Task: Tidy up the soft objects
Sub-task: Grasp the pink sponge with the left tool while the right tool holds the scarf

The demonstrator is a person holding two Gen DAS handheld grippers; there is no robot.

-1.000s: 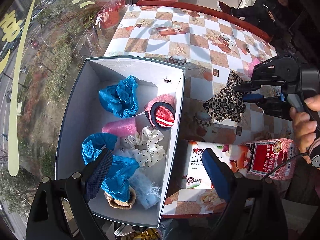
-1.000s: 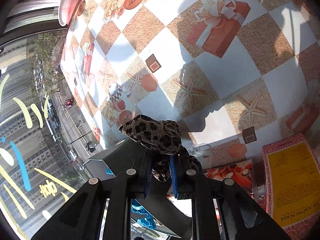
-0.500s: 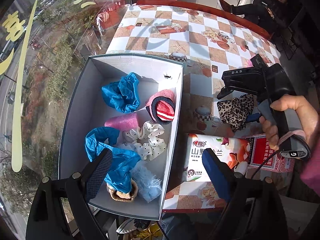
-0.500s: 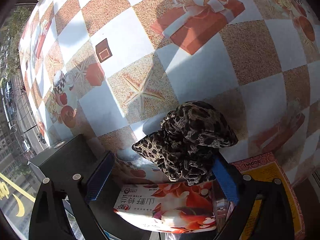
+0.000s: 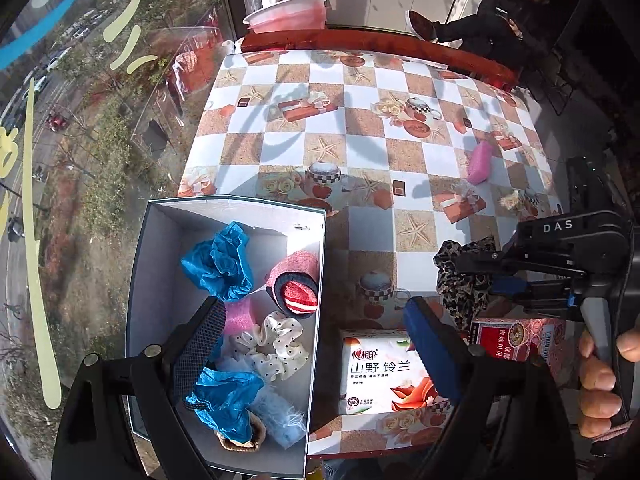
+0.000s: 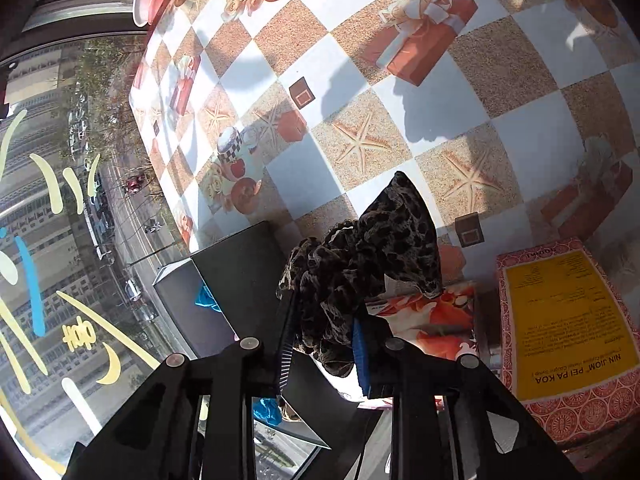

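At the right edge of the left wrist view, the right tool point(image 5: 476, 280) is clenched on a crumpled leopard-print fabric scrunchie point(image 5: 460, 280), a person's hand point(image 5: 600, 376) wrapped round its handle below. From the right wrist view the same scrunchie point(image 6: 360, 272) bulges up out of the narrow gap between the two fingers, pinched there, hanging above the counter point(image 6: 440, 120) with its checkered brown-and-white cloth of starfish and gift boxes.

Lower left of the left wrist view, an open white-lined cardboard box point(image 5: 160, 280) holds the sorted soft things: a crumpled blue plastic cover point(image 5: 218, 260) near the top, a rolled pink-and-red sock point(image 5: 296, 284) against the right wall, a pink fuzzy roll point(image 5: 238, 316), a white polka-dot satin scrunchie point(image 5: 276, 344), a second blue plastic cover point(image 5: 224, 396), a pale blue frayed cloth point(image 5: 280, 412) and a small woven tan piece point(image 5: 244, 440) at the bottom. The left tool point(image 5: 316, 356) hangs released and wide over the box's right wall, one finger above the box, the other above a white tissue pack with red flowers point(image 5: 376, 376) lying just beside the box. A red patterned medicine carton point(image 5: 516, 340) sits next to the tissue pack.

Farther up the counter, right of centre, a pink fuzzy pouch point(image 5: 480, 162) lies alone, well apart from the box.
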